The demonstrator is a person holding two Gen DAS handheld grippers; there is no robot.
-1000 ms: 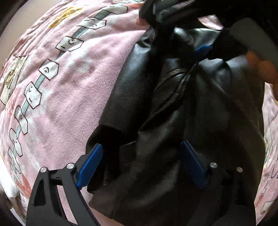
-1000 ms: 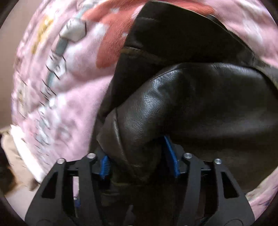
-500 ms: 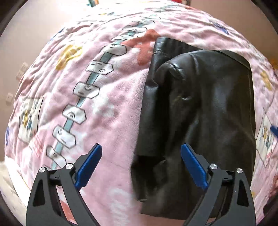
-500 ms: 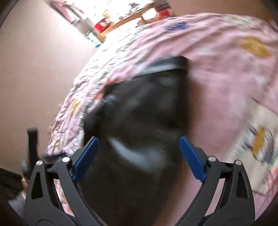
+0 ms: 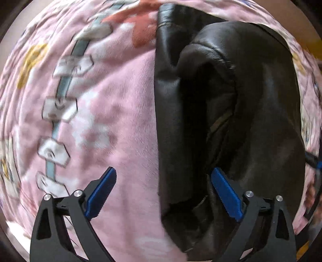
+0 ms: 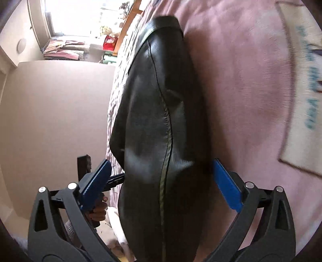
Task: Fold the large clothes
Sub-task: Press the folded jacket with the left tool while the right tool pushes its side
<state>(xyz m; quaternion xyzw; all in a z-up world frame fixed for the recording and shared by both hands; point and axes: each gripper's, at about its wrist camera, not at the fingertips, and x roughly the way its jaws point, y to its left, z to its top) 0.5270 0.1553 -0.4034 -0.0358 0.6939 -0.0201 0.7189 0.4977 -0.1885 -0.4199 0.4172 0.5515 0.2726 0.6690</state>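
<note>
Both grippers are spread wide right now and neither one has hold of anything. The black leather jacket is lying in a folded bundle on the pink blanket that covers the bed, with a rounded fold bulging up near its far end.

In the left wrist view the left gripper sits low over the bundle's near left edge: its left blue pad is out over bare blanket, while the right pad is over the leather. Can't tell if that pad is actually touching it. The blanket has a printed chain of little white hexagon shapes running along it, well to the left of the jacket.

The right wrist view is tilted sideways. The right gripper straddles the near end of the bundle, with a stitched seam running down the leather between its pads. A pale wall fills the left side, and a bright window shows at the top.
</note>
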